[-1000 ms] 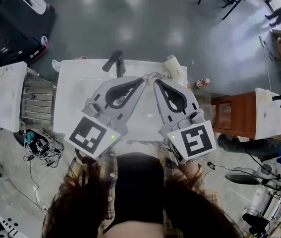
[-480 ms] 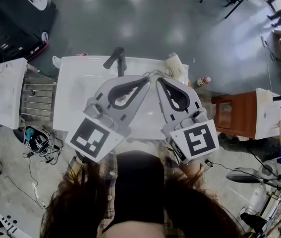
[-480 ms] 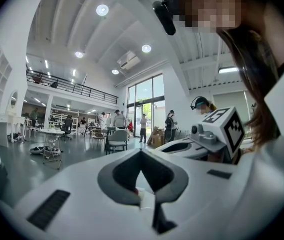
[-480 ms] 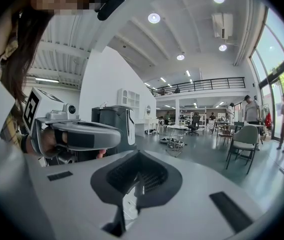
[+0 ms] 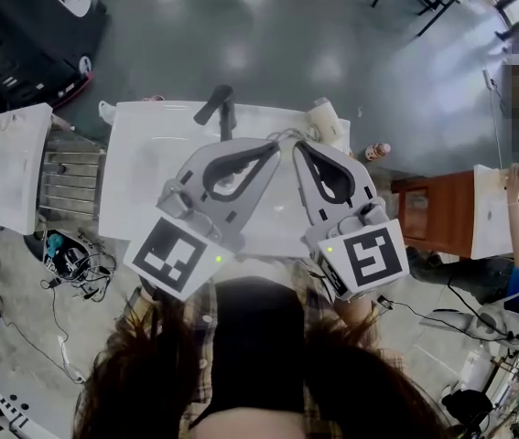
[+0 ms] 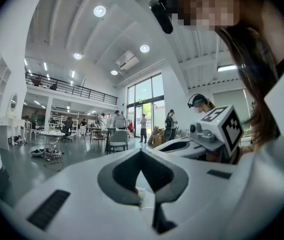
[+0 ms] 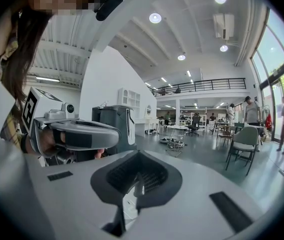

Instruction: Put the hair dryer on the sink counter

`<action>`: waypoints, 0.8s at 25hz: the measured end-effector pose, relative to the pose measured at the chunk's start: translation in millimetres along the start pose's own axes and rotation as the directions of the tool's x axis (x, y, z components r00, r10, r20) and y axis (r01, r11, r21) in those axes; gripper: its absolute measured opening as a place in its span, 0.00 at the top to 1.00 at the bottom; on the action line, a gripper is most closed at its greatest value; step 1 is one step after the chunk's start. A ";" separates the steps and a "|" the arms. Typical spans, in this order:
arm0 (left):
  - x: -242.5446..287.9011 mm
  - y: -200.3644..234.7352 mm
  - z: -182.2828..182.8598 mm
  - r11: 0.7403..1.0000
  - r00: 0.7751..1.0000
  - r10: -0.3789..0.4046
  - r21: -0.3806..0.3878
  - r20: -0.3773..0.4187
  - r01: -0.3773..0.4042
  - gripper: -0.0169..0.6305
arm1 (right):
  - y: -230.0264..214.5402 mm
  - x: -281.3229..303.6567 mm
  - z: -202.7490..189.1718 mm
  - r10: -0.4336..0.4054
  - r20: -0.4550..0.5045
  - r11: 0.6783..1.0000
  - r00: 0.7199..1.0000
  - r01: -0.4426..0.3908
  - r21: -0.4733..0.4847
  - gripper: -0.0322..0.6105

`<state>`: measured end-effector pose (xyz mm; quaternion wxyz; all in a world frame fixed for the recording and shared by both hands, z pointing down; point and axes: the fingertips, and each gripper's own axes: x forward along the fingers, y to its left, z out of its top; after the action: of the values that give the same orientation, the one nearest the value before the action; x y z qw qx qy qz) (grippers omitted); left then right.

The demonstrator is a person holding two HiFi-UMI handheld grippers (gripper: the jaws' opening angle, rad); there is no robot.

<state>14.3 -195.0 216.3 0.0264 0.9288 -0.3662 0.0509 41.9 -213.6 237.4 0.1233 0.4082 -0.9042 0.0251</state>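
Pale grey left gripper (image 5: 269,146) and right gripper (image 5: 299,148), black-and-white marker cubes (image 5: 175,256); plaid sleeves (image 5: 200,305)

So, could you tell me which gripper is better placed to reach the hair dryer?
Right, probably: the right gripper sits nearest the hair dryer at the sink counter's far right corner; the left gripper is further left, by the faucet.
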 end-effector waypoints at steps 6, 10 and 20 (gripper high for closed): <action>-0.7 1.2 -1.3 1.000 1.000 0.002 0.005 0.003 -0.002 0.95 | 0.4 0.1 -3.3 -0.006 -0.007 1.000 1.000 0.006 -0.001 0.93; -0.6 1.2 -2.2 1.000 1.000 0.001 0.003 0.003 -0.001 0.95 | 1.1 0.7 -6.1 -0.009 -0.010 1.000 1.000 0.009 0.002 0.93; 0.4 1.4 -4.6 1.000 1.000 -0.007 0.000 -0.001 0.007 0.95 | 0.1 -0.7 -6.7 -0.021 -0.009 1.000 1.000 0.021 0.007 0.93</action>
<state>13.2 -195.9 220.9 0.0270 0.9301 -0.3628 0.0514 43.6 -212.1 243.7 0.1262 0.4181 -0.8991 0.0291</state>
